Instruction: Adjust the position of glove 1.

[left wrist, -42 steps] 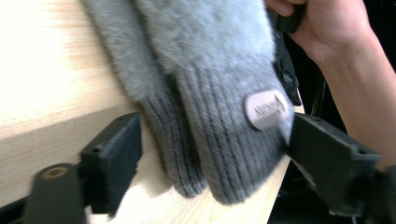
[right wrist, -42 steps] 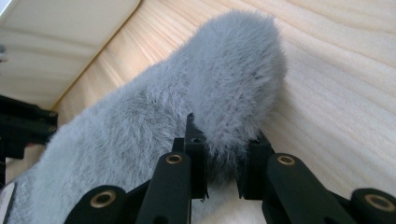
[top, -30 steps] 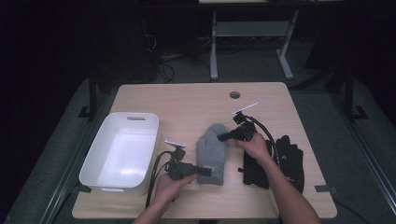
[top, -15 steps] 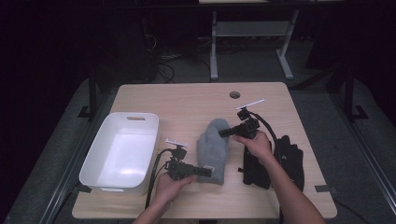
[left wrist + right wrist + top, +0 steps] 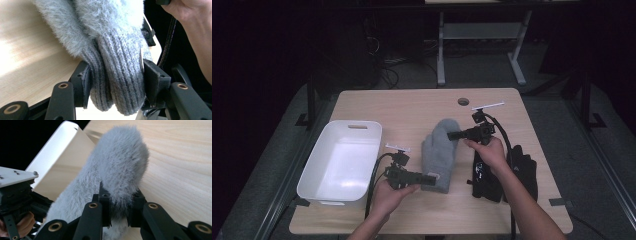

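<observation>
Since the earlier frame my left gripper (image 5: 113, 82) has just closed its jaws on the grey mitten's (image 5: 439, 150) ribbed cuff. My right gripper (image 5: 119, 206) still pinches the fuzzy tip. Mitten now lifted slightly over table (image 5: 412, 107), between white tub (image 5: 339, 165) and black gloves (image 5: 524, 167).

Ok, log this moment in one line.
left gripper: shut on mitten cuff | right gripper: shut on grey mitten tip | white bin: empty

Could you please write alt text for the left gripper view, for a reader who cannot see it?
The left claw is shut on the ribbed cuff of a fluffy grey mitten, one black pad on each side of the knit. Pale wooden table lies beneath on the left, and a person's hand with a black cable shows at the upper right.
</observation>
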A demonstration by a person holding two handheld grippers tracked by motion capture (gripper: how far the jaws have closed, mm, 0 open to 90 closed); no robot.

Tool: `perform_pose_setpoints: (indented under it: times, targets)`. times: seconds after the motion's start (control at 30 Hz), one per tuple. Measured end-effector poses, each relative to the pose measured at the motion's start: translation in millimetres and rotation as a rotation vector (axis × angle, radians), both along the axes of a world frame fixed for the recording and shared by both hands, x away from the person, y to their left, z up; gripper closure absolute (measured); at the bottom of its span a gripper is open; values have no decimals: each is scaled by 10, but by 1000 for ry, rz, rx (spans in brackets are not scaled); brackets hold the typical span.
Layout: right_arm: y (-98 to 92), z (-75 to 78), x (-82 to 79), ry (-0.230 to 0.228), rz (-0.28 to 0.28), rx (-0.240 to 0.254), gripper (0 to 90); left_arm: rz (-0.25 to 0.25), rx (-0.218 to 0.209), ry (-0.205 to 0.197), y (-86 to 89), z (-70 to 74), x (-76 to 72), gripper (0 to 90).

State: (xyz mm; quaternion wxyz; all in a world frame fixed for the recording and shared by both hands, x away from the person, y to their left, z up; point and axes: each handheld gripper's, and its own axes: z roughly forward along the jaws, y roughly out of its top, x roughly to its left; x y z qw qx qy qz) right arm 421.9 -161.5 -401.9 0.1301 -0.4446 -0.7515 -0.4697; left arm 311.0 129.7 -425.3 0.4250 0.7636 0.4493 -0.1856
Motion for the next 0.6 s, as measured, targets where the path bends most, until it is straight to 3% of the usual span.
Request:
perform_pose_setpoints:
  times: [0.17, 0.4, 0.6]
  targets:
    - [-10, 100, -27, 0, -16, 42, 766, 4, 6, -36, 21, 123, -14, 458]
    - [39, 291, -41, -21, -22, 64, 761, 5, -1, -62, 92, 286, -29, 456]
    - [114, 427, -41, -11, -17, 81, 757, 6, 0, -80, 196, 412, -38, 450]
